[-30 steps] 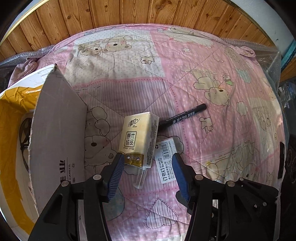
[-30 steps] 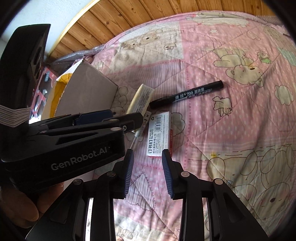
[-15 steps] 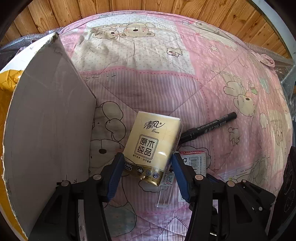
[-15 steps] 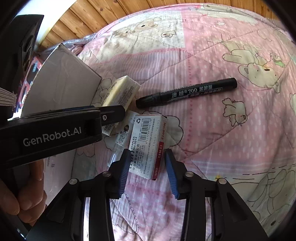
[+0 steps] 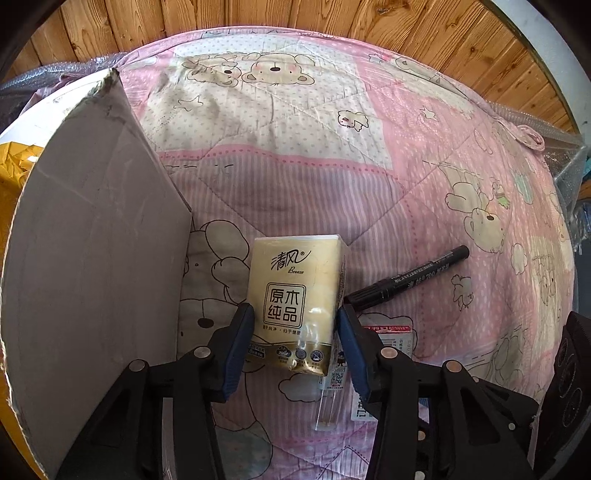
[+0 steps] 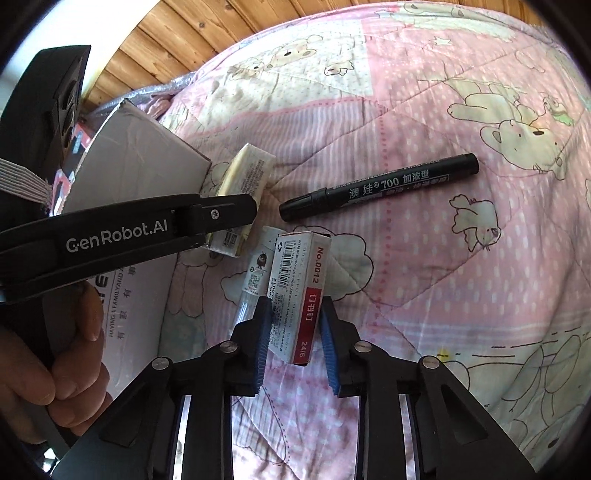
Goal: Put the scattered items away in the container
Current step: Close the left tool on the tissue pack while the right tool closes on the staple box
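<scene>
A yellow tissue pack (image 5: 295, 295) lies on the pink bear quilt, and my left gripper (image 5: 295, 332) is shut on it, pads pressing both long sides. In the right wrist view, a red-and-white staple box (image 6: 299, 295) is tipped on edge, with my right gripper (image 6: 295, 332) shut on its near end. A clear plastic tube (image 6: 251, 280) lies just left of the staple box. A black marker (image 6: 380, 184) rests beyond it, apart from both grippers. The cardboard box (image 5: 92, 258) stands at the left, its grey wall next to the tissue pack.
A person's hand (image 6: 55, 369) holds the left gripper's black handle at the lower left. Yellow lining (image 5: 14, 177) shows inside the cardboard box. A wood-panelled wall (image 5: 258, 22) runs behind the bed. The quilt (image 6: 461, 295) stretches open to the right.
Both grippers moved forward and narrowed. The left fingers closed onto the tissue pack, which now lines up with them. The right fingers closed on the staple box, tipping it on edge.
</scene>
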